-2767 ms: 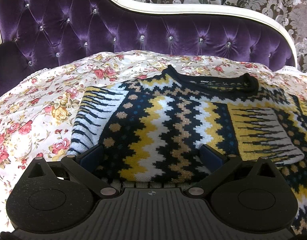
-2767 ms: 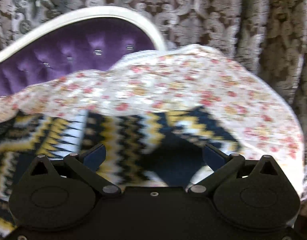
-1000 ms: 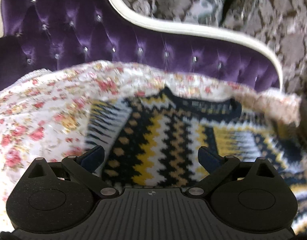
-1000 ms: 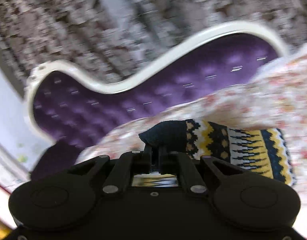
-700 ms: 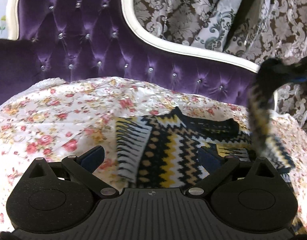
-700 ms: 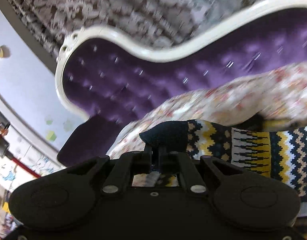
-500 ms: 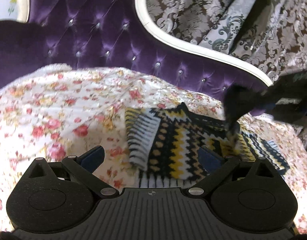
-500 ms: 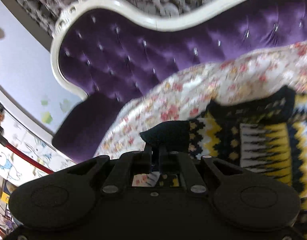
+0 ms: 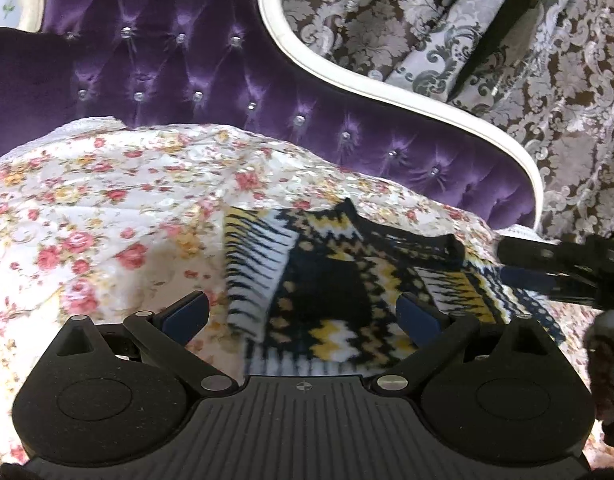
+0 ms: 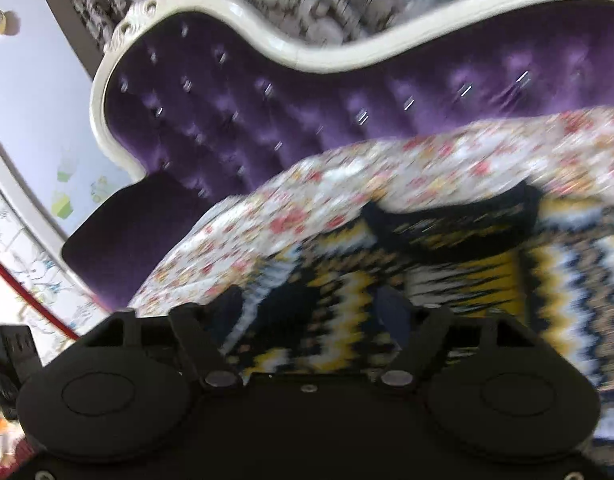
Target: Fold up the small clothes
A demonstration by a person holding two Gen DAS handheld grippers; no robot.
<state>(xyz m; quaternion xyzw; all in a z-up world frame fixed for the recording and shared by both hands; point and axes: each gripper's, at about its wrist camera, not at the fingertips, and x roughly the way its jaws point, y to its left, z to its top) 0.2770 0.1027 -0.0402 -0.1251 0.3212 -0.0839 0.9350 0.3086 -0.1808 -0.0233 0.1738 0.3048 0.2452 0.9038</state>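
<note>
Fingers of right gripper (image 10: 309,312) just opened wide, nothing pinched, sleeve dropped across sweater (image 9: 339,280) for fold. Left gripper (image 9: 303,314) spread, empty, hovering at hem (6 o'clock). Sweater flat on floral quilt (image 9: 107,208), centre.

The sweater (image 9: 339,296) is knitted in navy, yellow and white zigzags with tan dots and a dark navy collar; the bedspread (image 9: 107,208) under it is cream with pink and yellow roses; the headboard (image 9: 179,64) is tufted purple velvet framed in ivory; the curtain (image 9: 467,40) is brown-and-grey damask
</note>
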